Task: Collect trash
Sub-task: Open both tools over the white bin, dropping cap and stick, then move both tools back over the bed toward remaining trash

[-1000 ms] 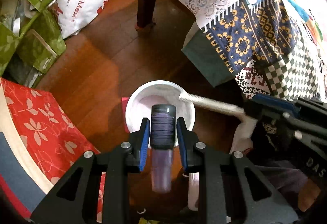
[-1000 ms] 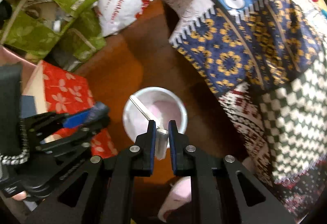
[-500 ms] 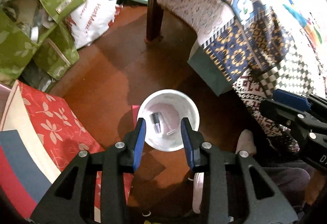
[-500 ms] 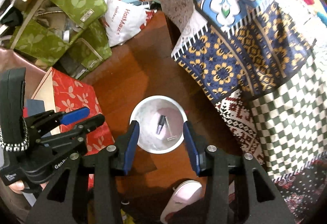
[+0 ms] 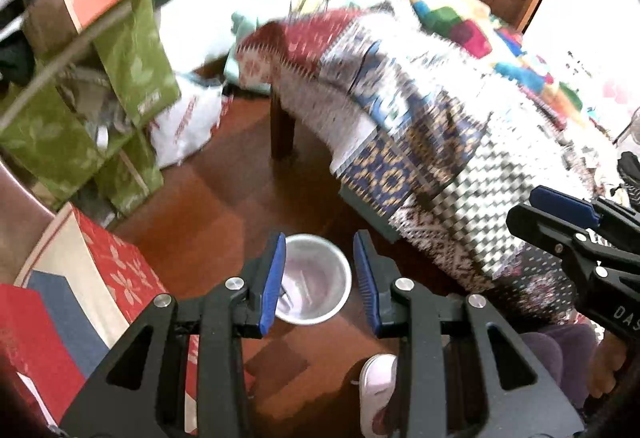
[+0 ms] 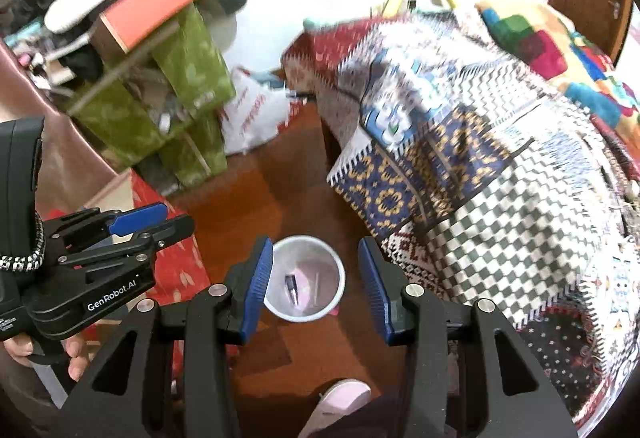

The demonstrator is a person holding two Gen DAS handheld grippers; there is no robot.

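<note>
A white trash bin (image 5: pixel 320 242) (image 6: pixel 340 270) stands on the wooden floor below both grippers. Inside it lie a small dark tube (image 6: pixel 291 287) and a thin pale stick (image 6: pixel 316 280); the stick also shows in the left wrist view (image 5: pixel 301 284). My left gripper (image 5: pixel 320 278) is open and empty, high above the bin. My right gripper (image 6: pixel 316 286) is open and empty, also above the bin. Each gripper shows in the other's view, the right one (image 5: pixel 560 222) and the left one (image 6: pixel 132 222).
A table under a patchwork cloth (image 5: pixel 440 118) (image 6: pixel 480 142) rises at the right. Green bags (image 5: pixel 80 126) and a white plastic bag (image 6: pixel 252 114) pile at the left. A red flowered box (image 5: pixel 108 270) sits left of the bin. A pink slipper (image 5: pixel 376 390) is near the bottom.
Both grippers opened and dropped the dark tube and the pale stick into the bin, then rose well above it. The views now tilt up toward the room.
</note>
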